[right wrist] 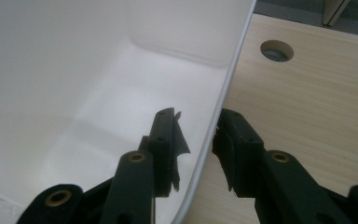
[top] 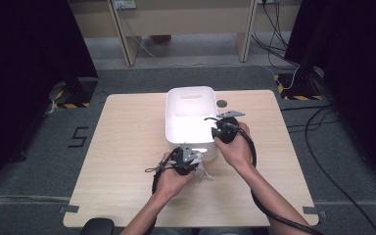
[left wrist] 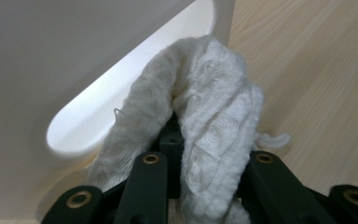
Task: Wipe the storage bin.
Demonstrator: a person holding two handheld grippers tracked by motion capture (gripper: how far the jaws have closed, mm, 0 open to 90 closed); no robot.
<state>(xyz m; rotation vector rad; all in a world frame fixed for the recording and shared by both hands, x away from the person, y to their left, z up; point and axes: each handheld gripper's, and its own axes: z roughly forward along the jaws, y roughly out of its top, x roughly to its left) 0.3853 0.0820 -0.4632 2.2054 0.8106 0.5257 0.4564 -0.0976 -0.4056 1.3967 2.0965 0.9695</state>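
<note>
left gripper (left wrist: 182, 154): clenched on white knitted cloth (left wrist: 205, 116), just outside white bin's (top: 191, 95) near wall | cloth: soft, light, floppy; pinch a bunched fold | right gripper (right wrist: 193, 135): jaws astride bin's right rim, steadying it; contact unclear

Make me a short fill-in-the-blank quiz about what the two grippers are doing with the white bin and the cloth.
1. The left gripper is shut on a white ____.
2. One jaw of the right gripper is inside the white bin and the other is ____ it.
3. The bin stands on a ____ table.

Missing words: cloth; outside; wooden
</note>
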